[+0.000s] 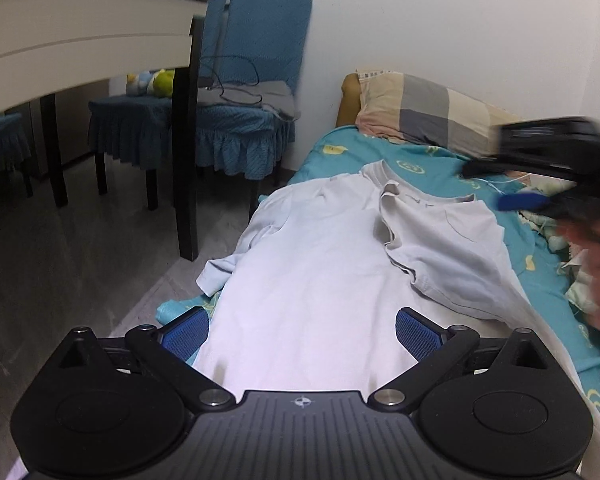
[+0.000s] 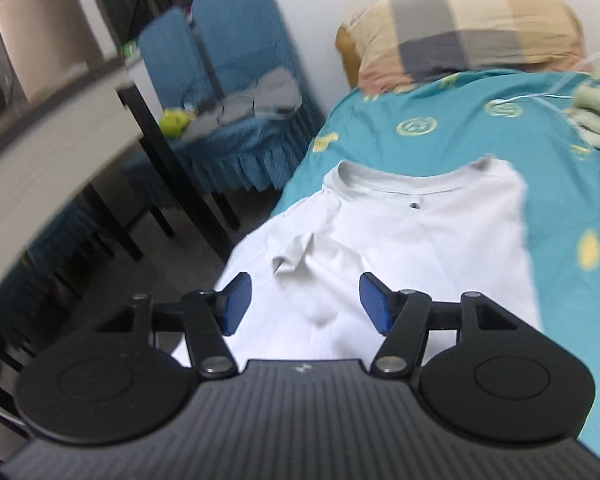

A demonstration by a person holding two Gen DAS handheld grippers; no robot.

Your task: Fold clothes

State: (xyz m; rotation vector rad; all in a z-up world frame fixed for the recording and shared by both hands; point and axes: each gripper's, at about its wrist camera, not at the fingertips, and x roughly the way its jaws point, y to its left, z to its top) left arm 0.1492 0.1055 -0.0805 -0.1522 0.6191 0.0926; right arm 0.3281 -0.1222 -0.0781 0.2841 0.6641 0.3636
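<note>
A white T-shirt lies on the teal bed sheet, collar toward the pillow, its right side folded over onto the body. My left gripper stands open low over the shirt's lower part, with cloth between its blue pads but not pinched. In the right wrist view the same T-shirt shows its collar, and a small rumpled flap lies near the left pad. My right gripper hovers open above the shirt, holding nothing. It appears blurred at the right edge of the left wrist view as the right gripper, with a hand behind it.
A checked pillow lies at the head of the bed. Blue-covered chairs and a white table with dark legs stand left of the bed. Pale green crumpled cloth and a thin white cable lie on the sheet at right.
</note>
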